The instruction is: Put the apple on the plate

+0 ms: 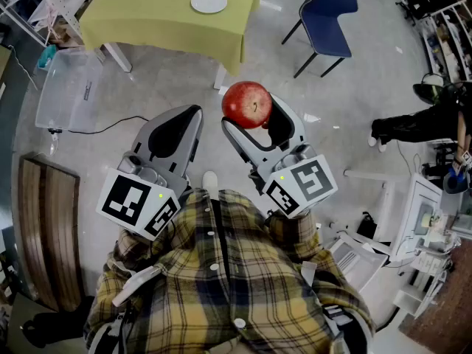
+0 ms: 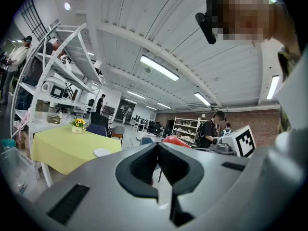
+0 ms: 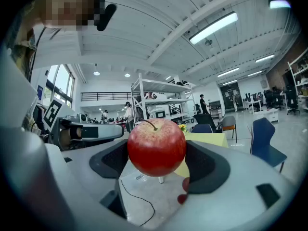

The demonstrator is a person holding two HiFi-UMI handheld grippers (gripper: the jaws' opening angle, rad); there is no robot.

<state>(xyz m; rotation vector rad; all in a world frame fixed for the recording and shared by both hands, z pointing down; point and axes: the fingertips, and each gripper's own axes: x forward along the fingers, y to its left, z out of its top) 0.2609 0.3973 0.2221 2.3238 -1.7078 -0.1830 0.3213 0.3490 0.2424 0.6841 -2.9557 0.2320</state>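
A red apple (image 1: 247,103) (image 3: 156,147) with its stem up sits between the jaws of my right gripper (image 1: 254,116) (image 3: 157,153), which is shut on it above the grey floor. My left gripper (image 1: 193,113) (image 2: 158,147) is beside it to the left, its jaws pressed together with nothing in them. The white plate (image 1: 209,1) (image 2: 101,152) lies on a table with a yellow-green cloth (image 1: 147,17) (image 2: 62,146) farther ahead, well apart from both grippers. The apple's top (image 2: 175,140) shows in the left gripper view past the shut jaws.
A blue chair (image 1: 328,13) stands to the right of the table. A clear plastic bin (image 1: 70,91) and a floor cable lie to the left, with a wooden bench (image 1: 44,227) nearer. A person (image 1: 420,124) and white equipment (image 1: 420,227) are at the right.
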